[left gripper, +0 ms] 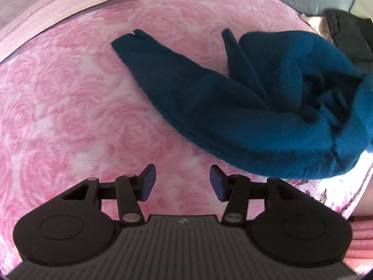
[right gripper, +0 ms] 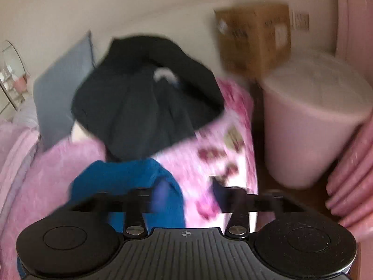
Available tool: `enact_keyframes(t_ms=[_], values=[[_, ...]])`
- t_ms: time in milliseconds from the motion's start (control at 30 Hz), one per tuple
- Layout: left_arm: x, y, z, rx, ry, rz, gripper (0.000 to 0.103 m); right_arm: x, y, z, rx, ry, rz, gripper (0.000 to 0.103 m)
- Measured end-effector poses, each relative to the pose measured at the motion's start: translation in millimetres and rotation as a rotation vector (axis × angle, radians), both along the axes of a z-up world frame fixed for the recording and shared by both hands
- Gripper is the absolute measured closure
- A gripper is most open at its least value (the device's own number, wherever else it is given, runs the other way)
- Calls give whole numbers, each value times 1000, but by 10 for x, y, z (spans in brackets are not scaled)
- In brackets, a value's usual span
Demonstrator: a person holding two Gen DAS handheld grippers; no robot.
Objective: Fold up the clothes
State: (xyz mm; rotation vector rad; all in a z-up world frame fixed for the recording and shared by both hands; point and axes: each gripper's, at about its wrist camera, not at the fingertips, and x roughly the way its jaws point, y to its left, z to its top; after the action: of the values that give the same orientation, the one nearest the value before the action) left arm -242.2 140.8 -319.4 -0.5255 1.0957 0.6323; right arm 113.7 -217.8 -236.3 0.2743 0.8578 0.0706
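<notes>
Black garment (right gripper: 144, 98) heaped behind teal sweater (left gripper: 244, 116); cardboard box (right gripper: 254, 39) beyond.

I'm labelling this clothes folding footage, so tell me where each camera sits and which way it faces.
Left wrist: on the left gripper, looking steeply down at the pink blanket and teal garment; open fingers show.
Right wrist: on the right gripper, angled toward the black garment, cardboard box, pink bin; blurred fingers show.
Shared: teal garment.

Left wrist view looks steeply down, close over the bed (left gripper: 70, 107); right wrist view faces the wall (right gripper: 116, 7), blurred; both catch the blue garment (left gripper: 233, 116)
</notes>
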Motion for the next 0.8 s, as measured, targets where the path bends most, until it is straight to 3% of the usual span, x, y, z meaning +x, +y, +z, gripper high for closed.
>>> enact_keyframes(t_ms=[67,267,400,467,500,567,600,633,800], values=[[58,14,-47,-4,10,-14,56,-137,-41,-203,39,100,52,39],[191,81,-127,1,25,-59,56,-1018,262,-1072,395,480,249,39],[228,132,-131,10,20,-83,56,-1273,690,-1446,449,517,289,39],[221,166,-135,15,22,-93,56,-1365,844,-1513,457,455,233,36],[207,179,-136,17,23,-99,56,-1404,912,-1523,462,428,200,25],[183,207,-144,22,27,-111,56,-1473,1034,-1535,468,383,158,25],[174,220,-149,23,30,-117,56,-1493,1082,-1527,458,367,165,48],[170,232,-150,23,33,-118,56,-1487,1085,-1551,460,375,176,102],[167,283,-68,30,8,-123,56,-1448,1027,-1524,440,386,248,101]])
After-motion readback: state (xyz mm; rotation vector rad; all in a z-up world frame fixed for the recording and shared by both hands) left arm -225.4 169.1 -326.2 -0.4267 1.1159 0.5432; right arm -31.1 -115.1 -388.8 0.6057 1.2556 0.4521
